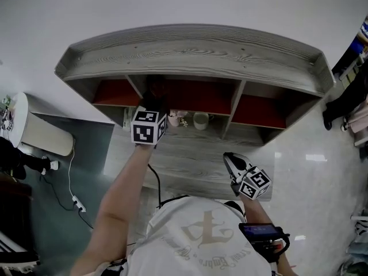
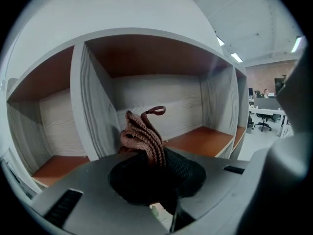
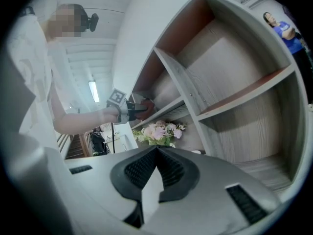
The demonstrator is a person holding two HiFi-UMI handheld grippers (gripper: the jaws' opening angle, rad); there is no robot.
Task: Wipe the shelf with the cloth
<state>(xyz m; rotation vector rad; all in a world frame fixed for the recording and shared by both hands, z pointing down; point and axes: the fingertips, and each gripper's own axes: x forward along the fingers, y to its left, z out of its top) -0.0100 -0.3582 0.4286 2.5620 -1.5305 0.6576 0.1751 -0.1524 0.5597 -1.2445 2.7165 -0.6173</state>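
Cloth bunched upright, pinched between the closed jaws of the left gripper, at the mouth of the middle upper compartment of the shelf; contact with the red-brown board not clear. Right gripper closed on nothing, low and well apart. Likely trouble: grips only a narrow fold, so may lose it under a hard drag, or may scrape bare jaw on wood. Below, risks knocking the flowers and cup on a careless drop.
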